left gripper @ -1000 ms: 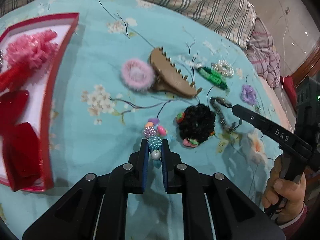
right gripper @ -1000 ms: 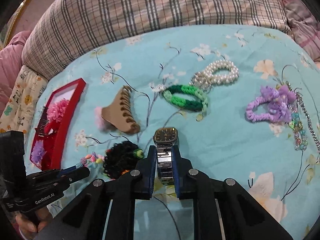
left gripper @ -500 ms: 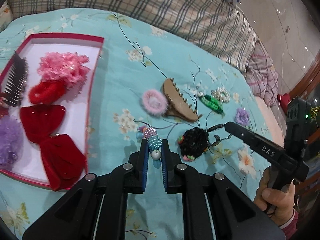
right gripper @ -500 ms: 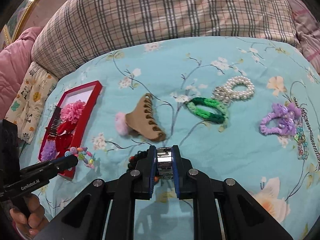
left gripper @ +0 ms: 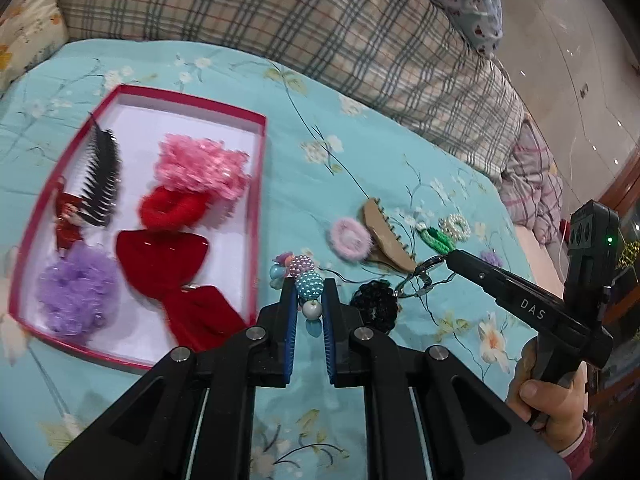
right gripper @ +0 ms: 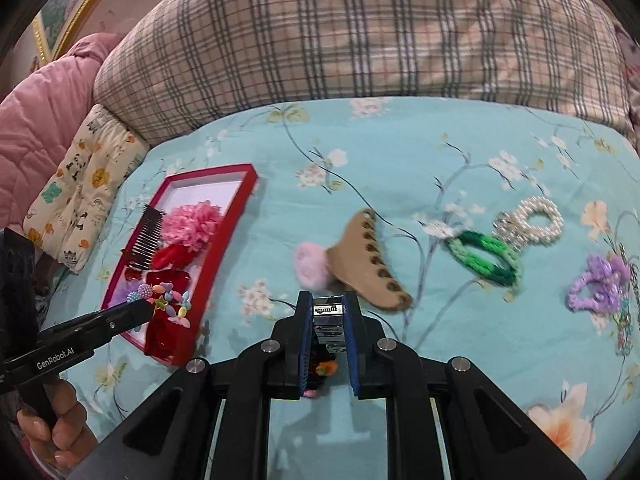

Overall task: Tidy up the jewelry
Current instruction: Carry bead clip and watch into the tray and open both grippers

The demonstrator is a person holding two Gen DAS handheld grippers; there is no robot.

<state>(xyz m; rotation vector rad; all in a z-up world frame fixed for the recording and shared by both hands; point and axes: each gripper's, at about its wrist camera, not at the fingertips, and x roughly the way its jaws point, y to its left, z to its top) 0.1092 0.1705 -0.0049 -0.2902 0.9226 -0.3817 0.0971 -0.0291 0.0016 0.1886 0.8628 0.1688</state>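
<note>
My left gripper (left gripper: 309, 286) is shut on a beaded bracelet (left gripper: 307, 278) of pastel and pearl beads and holds it in the air beside the red tray (left gripper: 261, 168); it also shows in the right wrist view (right gripper: 164, 300), over the tray's near corner. My right gripper (right gripper: 328, 304) is shut on a metal wristwatch (right gripper: 328, 316), lifted above the blue floral bedspread; the watch hangs from it in the left wrist view (left gripper: 420, 280). The tray holds a pink flower, red scrunchie, red bow, purple scrunchie and black comb.
On the bedspread lie a tan claw clip (right gripper: 362, 264), pink fluffy tie (right gripper: 310, 264), black scrunchie (left gripper: 374, 306), green braided band (right gripper: 486, 256), pearl bracelet (right gripper: 528, 220), purple scrunchie (right gripper: 596, 288) and a chain (right gripper: 626, 320). A plaid pillow (right gripper: 360, 32) lines the far edge.
Both grippers have risen from the bedspread with their items. The left one has carried the bracelet leftward to the tray's edge; the watch is off the bed.
</note>
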